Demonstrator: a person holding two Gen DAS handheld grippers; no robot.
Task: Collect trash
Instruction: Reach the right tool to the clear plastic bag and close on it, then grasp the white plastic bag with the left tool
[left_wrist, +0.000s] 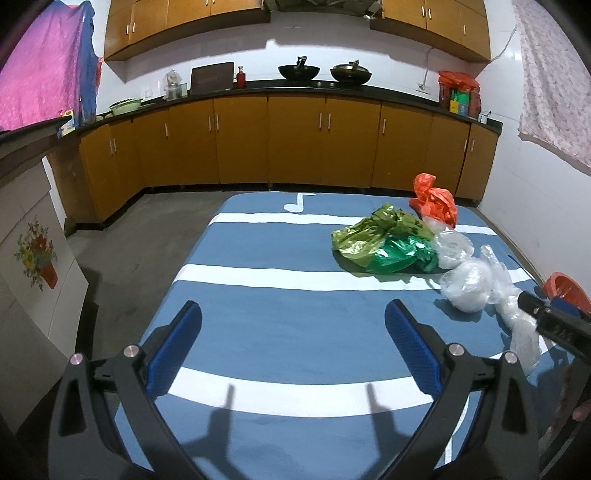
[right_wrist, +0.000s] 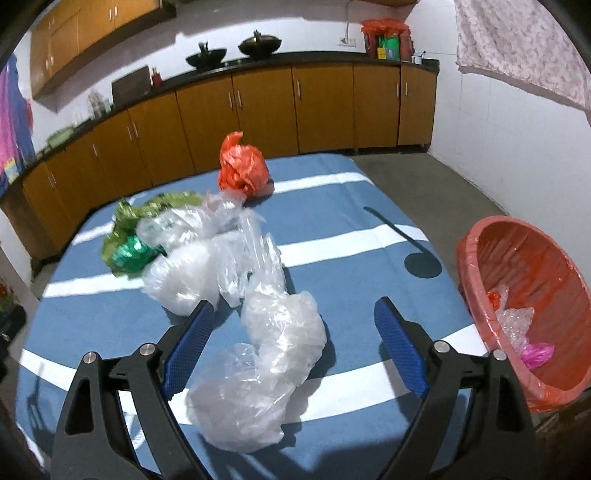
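1. The left gripper (left_wrist: 293, 332) hovers above the blue mat (left_wrist: 295, 332) with its jaws spread wide and nothing between them; bare mat lies ahead of it and to its left, up to the mat's left edge
2. The right gripper (right_wrist: 293, 325) has its jaws spread wide, and a clear plastic bag (right_wrist: 258, 373) lies on the mat between the two fingers, touching neither pad as far as the view shows
3. More clear bags (right_wrist: 207, 266) trail away from it toward the green bags (right_wrist: 133, 243), which lie near the mat's middle and overlap each other
4. An orange bag (right_wrist: 242, 166) sits near the far edge of the mat, just beside the clear pile
5. The basin (right_wrist: 480, 258), lined with red plastic, stands off the mat's right edge, tilted toward the right wrist camera; crumpled clear, red and pink scraps (right_wrist: 517, 332) lie inside
6. Bare concrete floor (left_wrist: 122, 258) borders the mat on the left and far sides, running to the brown cabinets (left_wrist: 295, 140)
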